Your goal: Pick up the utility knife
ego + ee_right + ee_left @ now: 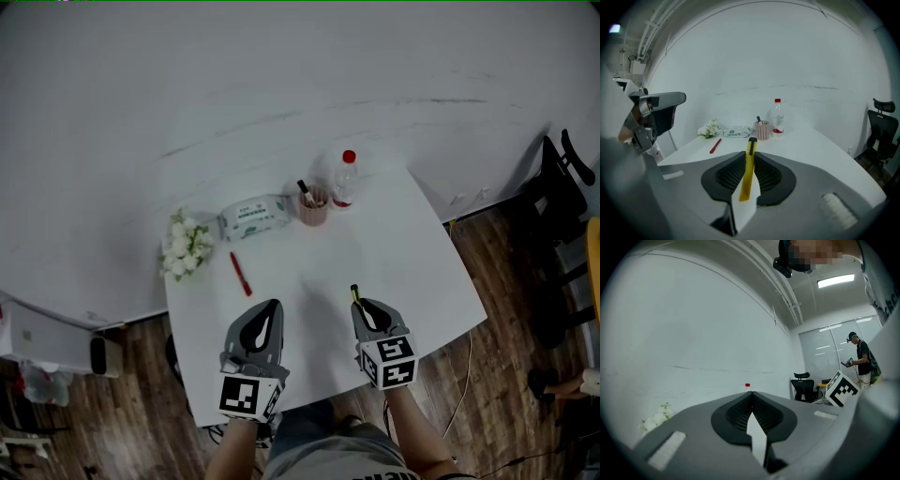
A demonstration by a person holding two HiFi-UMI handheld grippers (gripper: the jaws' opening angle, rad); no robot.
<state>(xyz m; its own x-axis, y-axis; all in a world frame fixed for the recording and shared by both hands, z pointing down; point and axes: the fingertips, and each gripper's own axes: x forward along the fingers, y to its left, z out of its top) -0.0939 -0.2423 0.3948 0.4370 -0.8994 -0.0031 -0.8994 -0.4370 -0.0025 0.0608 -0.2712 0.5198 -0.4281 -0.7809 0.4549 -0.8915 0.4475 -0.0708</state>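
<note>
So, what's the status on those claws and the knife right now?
Left claw shut, empty. Right claw shut on utility knife, above the table. Red pen well aside.

Place: office.
Seating: black swivel chair (884, 125) standing at the side.
Lighting: ceiling strip light (836, 281) glowing overhead.
Partition: glazed wall (820, 357) closing off the room.
Floor: wood planks (506, 272) running under the white table (403, 262).
</note>
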